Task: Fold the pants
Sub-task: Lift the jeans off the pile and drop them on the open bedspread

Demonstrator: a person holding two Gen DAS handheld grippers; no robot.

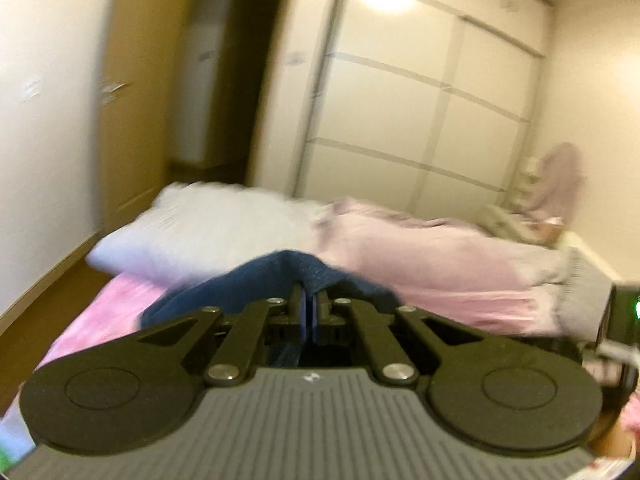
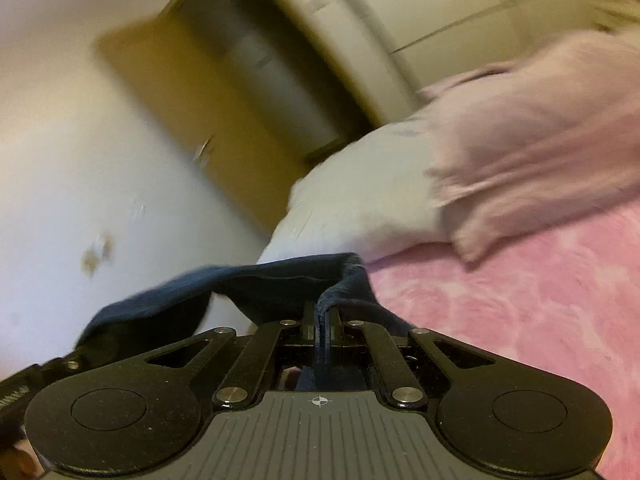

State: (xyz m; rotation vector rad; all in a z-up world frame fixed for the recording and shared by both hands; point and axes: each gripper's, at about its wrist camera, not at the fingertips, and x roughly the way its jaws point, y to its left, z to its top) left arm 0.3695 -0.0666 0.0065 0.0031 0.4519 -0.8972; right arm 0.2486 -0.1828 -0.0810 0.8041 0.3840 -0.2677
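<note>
Left gripper (image 1: 308,307) and right gripper (image 2: 321,320) jaws each clenched dark blue fabric pants (image 2: 280,280); only left view showed white wardrobe (image 1: 420,100).

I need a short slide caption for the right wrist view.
Right gripper shut on dark blue pants, lifted above the pink bed cover, pillow behind.
</note>
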